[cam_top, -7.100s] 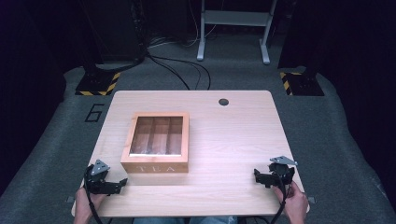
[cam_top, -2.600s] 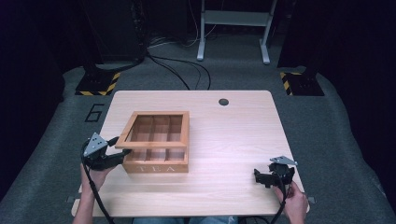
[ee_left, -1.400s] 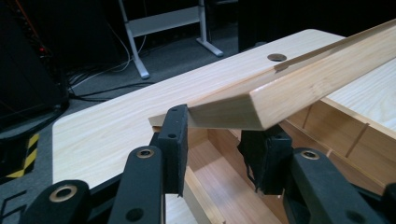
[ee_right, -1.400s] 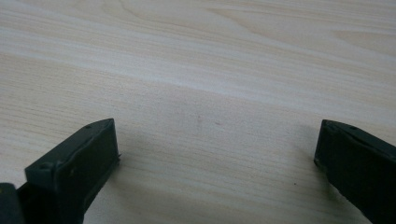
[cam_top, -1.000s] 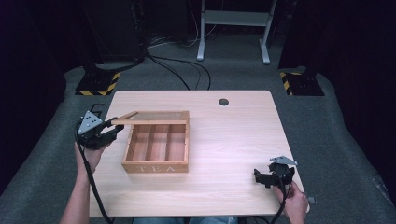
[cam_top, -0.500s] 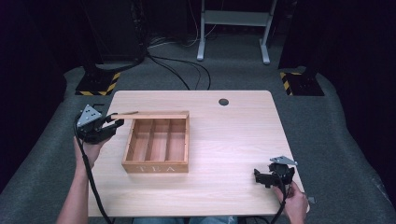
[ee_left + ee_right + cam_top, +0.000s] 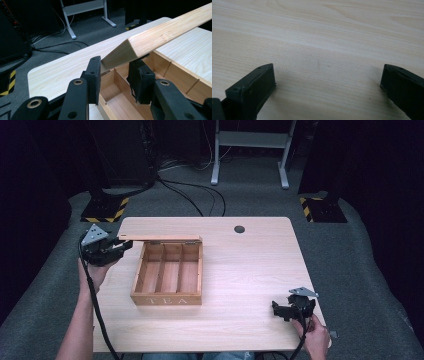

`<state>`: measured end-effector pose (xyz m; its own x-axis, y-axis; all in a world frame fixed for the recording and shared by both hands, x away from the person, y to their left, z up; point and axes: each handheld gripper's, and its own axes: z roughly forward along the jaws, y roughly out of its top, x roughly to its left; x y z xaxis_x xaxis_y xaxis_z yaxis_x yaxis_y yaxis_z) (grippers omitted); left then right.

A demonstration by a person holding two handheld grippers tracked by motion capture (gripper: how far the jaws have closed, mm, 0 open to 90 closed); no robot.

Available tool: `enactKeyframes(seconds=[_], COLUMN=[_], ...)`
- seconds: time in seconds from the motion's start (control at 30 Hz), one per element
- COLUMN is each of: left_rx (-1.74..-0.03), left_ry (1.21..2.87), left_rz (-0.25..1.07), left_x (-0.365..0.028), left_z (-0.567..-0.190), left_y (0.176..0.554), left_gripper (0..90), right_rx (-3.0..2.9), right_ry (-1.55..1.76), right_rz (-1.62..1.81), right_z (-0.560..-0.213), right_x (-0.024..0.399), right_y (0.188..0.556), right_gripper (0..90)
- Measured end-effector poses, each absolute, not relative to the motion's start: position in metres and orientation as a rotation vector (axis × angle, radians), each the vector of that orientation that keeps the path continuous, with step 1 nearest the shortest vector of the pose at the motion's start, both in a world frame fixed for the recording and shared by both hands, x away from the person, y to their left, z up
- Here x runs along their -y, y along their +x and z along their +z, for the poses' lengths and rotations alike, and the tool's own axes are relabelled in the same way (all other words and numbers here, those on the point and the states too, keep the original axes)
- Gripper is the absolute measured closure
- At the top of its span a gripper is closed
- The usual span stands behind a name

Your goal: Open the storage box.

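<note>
Nearest the person, at the desk's right front corner, the right tool rests low in the right hand, its jaws set wide apart over bare woodgrain; in the right gripper view both jaws are cut off by the frame's lower edge. That hand is partly cut off at the bottom of the high view.

Across at the left edge, the left hand holds the left tool, whose black pads are clamped on the corner of the lid of a wooden tea box. Just beyond and below the pads, the box stands open, the lid raised on its far hinge edge and seen nearly edge-on from above, so its angle is hard to judge; it seems roughly upright. Behind the right-hand pad the lid's underside is hidden. Three long compartments show inside; in the left gripper view their floors are partly blocked by the jaws.

Farther off, a small round hole sits near the desk's far edge, and cables trail over the dim floor.
</note>
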<state>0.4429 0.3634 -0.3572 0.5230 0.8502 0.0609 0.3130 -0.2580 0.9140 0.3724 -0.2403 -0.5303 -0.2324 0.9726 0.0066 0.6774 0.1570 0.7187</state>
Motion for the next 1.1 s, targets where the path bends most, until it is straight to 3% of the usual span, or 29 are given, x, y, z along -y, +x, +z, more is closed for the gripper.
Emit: enactKeyframes(seconds=[1.1], left_rx=[-0.978], left_ry=[1.830], left_rz=[0.680], left_x=[-0.364], left_z=[-0.345], left_y=[0.458], left_gripper=[62.6], right_rx=[-1.976], right_ry=[1.565], right_rz=[0.844], right_z=[-0.530], right_x=[0.240], right_y=[0.372], right_gripper=[0.0])
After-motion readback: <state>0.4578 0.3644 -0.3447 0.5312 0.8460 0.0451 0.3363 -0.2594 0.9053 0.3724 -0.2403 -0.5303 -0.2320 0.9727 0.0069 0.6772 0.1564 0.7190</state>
